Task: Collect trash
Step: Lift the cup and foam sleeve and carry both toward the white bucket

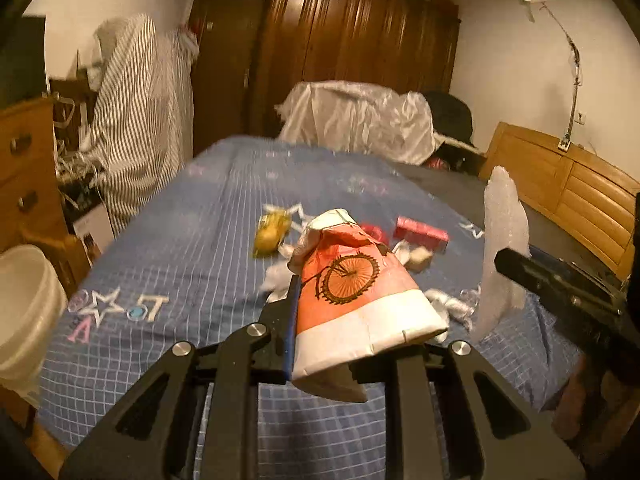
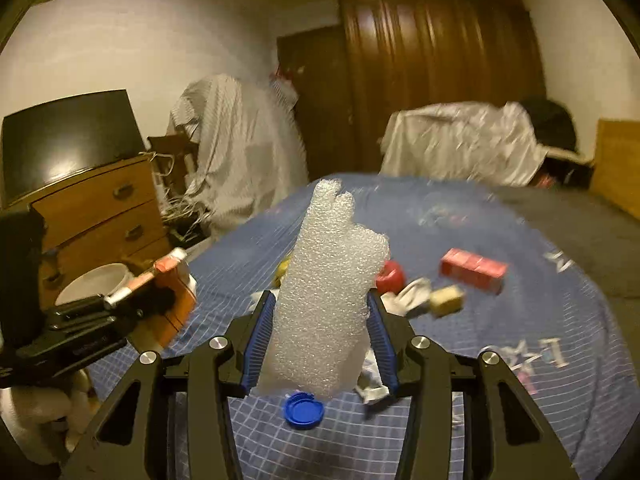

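A blue checked bed (image 2: 540, 320) fills this bedroom, dark wardrobe (image 1: 360, 48) behind. Nearest, the left gripper (image 1: 356, 320) has its jaws pinching a crushed orange paper cup (image 1: 356, 296); the right gripper (image 2: 320, 336) pinches a white foam scrap (image 2: 324, 304). Both look featherlight and crushable, so mid-body holds suit. Below the right jaws lies a blue cap (image 2: 303, 410); beyond them sit a red box (image 2: 472, 270) and yellow wrapper (image 1: 272, 234). Left of the left jaws stands a white bin (image 1: 24, 304).
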Tool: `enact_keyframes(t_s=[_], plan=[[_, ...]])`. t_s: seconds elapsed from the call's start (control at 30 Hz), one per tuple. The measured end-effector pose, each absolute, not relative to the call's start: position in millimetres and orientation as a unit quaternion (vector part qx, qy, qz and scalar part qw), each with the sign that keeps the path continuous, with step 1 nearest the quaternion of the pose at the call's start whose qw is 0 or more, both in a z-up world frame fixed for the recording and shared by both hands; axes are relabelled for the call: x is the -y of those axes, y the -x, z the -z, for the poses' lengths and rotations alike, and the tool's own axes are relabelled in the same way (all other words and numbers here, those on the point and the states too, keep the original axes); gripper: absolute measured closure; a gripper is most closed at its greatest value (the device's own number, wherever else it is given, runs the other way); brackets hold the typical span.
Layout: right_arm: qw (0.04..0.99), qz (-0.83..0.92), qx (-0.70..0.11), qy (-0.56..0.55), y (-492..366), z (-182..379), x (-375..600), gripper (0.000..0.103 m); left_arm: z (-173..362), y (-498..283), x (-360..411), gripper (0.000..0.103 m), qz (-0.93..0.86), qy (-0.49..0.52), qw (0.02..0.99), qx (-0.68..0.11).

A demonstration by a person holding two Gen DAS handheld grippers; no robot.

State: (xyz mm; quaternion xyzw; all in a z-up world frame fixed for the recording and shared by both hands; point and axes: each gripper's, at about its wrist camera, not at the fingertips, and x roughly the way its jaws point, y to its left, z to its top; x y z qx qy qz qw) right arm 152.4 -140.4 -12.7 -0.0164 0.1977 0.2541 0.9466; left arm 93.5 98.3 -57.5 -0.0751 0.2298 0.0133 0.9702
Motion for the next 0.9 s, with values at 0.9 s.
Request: enact_keyframes(t_s=[0.9], plan=[[0.967,-0.205,-0.152,0.011,-89,-13,204,0.055,30,-71,-44,0.085,-0.01,0.036,0.983,-0.179]])
